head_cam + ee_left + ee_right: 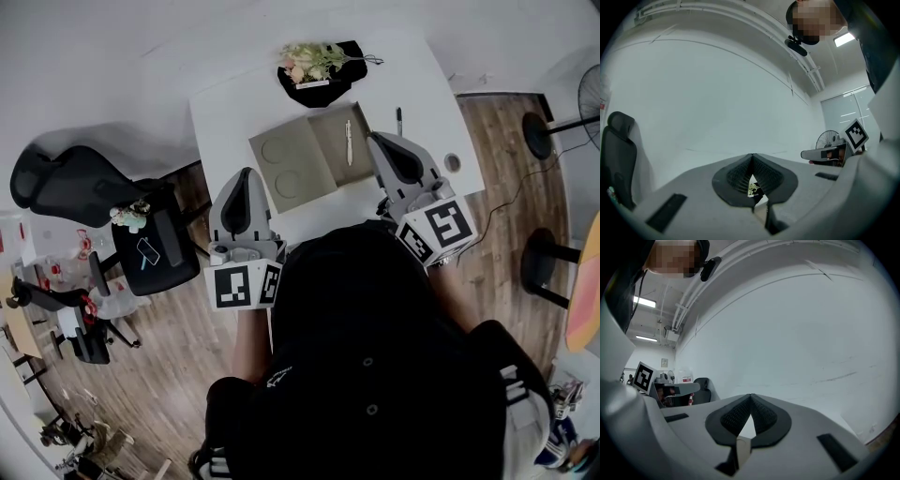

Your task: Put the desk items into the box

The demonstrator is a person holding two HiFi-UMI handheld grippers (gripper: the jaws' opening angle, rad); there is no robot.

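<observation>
On the white desk (225, 112) lies an open tan box (292, 161), its flap with two round marks at the left. A white pen (349, 142) rests in its right half. A dark pen (398, 121) lies on the desk right of the box. A black pot of flowers (319, 67) stands behind the box; a sliver of the flowers (753, 188) shows in the left gripper view. My left gripper (246, 175) (751, 157) hovers at the box's near left corner, shut and empty. My right gripper (375, 140) (750, 397) is at the box's right edge, also shut and empty.
A round hole (453, 162) sits near the desk's right edge. Two black office chairs (70, 183) (150, 246) stand left of the desk on the wooden floor. A fan (589, 94) and a stool base (544, 267) are at the right.
</observation>
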